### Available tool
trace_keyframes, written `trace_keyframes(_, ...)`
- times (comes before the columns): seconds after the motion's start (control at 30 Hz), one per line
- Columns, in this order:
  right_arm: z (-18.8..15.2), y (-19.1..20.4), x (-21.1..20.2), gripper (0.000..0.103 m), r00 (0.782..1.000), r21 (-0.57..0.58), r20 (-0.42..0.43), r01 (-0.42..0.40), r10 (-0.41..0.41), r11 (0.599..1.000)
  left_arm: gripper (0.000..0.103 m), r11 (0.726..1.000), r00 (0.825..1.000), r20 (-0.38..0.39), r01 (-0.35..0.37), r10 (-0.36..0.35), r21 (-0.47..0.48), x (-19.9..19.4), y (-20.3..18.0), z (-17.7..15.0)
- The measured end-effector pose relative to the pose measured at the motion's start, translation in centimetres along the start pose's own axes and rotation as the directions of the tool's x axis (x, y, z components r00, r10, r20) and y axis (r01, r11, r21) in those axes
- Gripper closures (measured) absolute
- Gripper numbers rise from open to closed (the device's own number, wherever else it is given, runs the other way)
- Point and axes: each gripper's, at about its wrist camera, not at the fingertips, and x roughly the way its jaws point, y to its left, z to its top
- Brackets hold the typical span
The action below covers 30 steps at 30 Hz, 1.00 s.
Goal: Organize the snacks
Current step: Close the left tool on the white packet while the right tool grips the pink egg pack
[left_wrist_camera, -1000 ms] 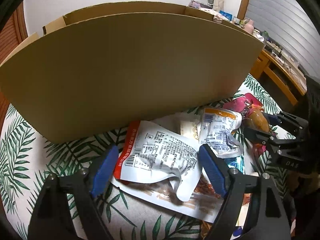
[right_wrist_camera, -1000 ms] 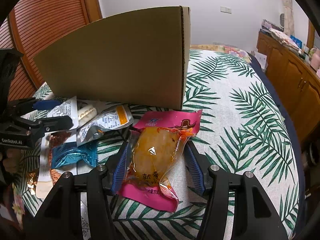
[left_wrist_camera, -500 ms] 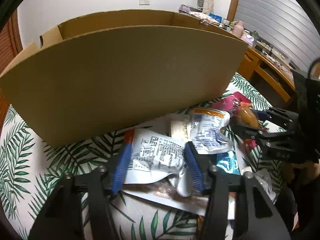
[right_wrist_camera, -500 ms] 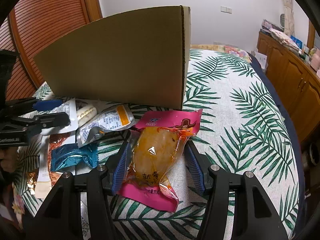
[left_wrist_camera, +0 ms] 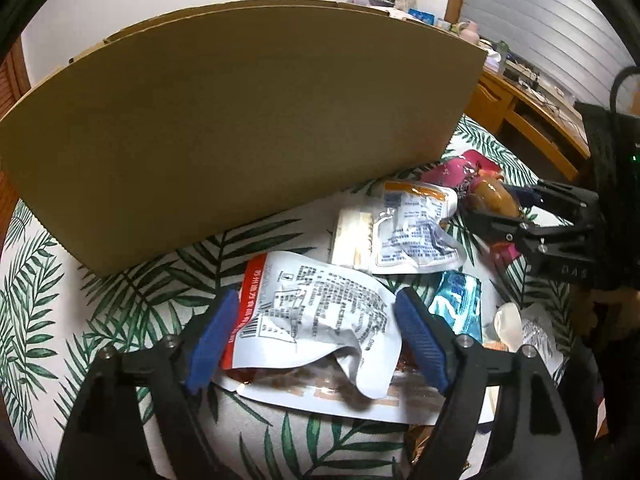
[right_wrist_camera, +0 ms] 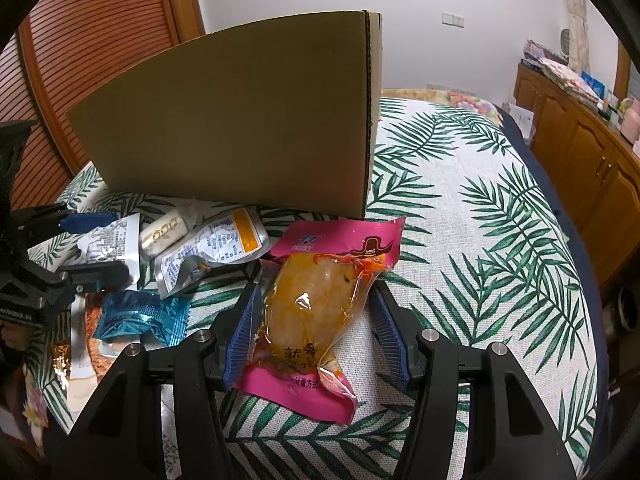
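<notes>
A pile of snack packets lies on a leaf-print cloth in front of a tall cardboard box (left_wrist_camera: 240, 120), which also shows in the right wrist view (right_wrist_camera: 240, 120). My left gripper (left_wrist_camera: 316, 336) is shut on a white-and-red printed packet (left_wrist_camera: 312, 312), its blue pads pressing both sides. My right gripper (right_wrist_camera: 316, 332) straddles a pink packet with an orange chicken piece (right_wrist_camera: 316, 300); the pads sit close on both sides and appear to grip it. The right gripper also shows at the right of the left wrist view (left_wrist_camera: 520, 216).
Other packets lie between the grippers: a silver-and-orange pouch (left_wrist_camera: 416, 228), a pale wafer bar (left_wrist_camera: 352, 236), a blue wrapper (left_wrist_camera: 456, 304) and a flat clear packet (left_wrist_camera: 340, 396) under the white one. Wooden cabinets (right_wrist_camera: 592, 152) stand to the right of the bed.
My left gripper has closed from wide open onto the white-and-red packet and moved slightly. The right gripper stays put around the pink packet.
</notes>
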Motion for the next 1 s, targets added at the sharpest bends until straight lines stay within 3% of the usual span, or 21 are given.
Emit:
trace_keyframes(0.43, 0.0, 0.0, 0.0, 0.045, 1.0, -0.001, -0.001, 0.001, -0.001, 1.0, 0.019, 0.998, 0.999, -0.011, 0.039, -0.038, 0.048, 0.2, -0.2, -0.2)
trace_keyframes(0.53, 0.0, 0.1, 0.0, 0.045, 1.0, -0.006, -0.003, 0.005, -0.005, 1.0, 0.032, 0.997, 0.999, -0.004, 0.047, -0.047, 0.054, -0.1, 0.0, -0.4)
trace_keyframes(0.57, 0.0, 0.1, 0.1, 0.045, 1.0, -0.006, -0.003, 0.006, -0.006, 1.0, 0.041, 0.998, 0.999, 0.004, 0.032, -0.032, 0.053, -0.3, 0.0, -0.4)
trace_keyframes(0.67, 0.0, 0.2, 0.1, 0.045, 1.0, -0.01, -0.005, 0.01, -0.011, 1.0, 0.05, 0.999, 0.999, 0.015, 0.036, -0.036, 0.037, -0.8, 0.2, -0.4)
trace_keyframes(0.93, 0.0, 0.4, 0.1, 0.047, 1.0, -0.011, -0.002, 0.021, -0.021, 1.0, 0.05, 1.0, 0.994, 0.108, -0.023, 0.024, -0.006, -2.8, 0.8, -0.8)
trace_keyframes(0.97, 0.0, 0.4, 0.1, 0.048, 1.0, -0.011, -0.001, 0.021, -0.021, 1.0, 0.05, 1.0, 0.992, 0.122, -0.024, 0.025, -0.01, -3.2, 0.8, -0.8)
trace_keyframes(1.0, 0.0, 0.5, 0.1, 0.059, 1.0, -0.011, 0.001, 0.017, -0.017, 1.0, 0.05, 0.999, 0.99, 0.137, -0.031, 0.032, -0.013, -3.8, 0.9, -0.8)
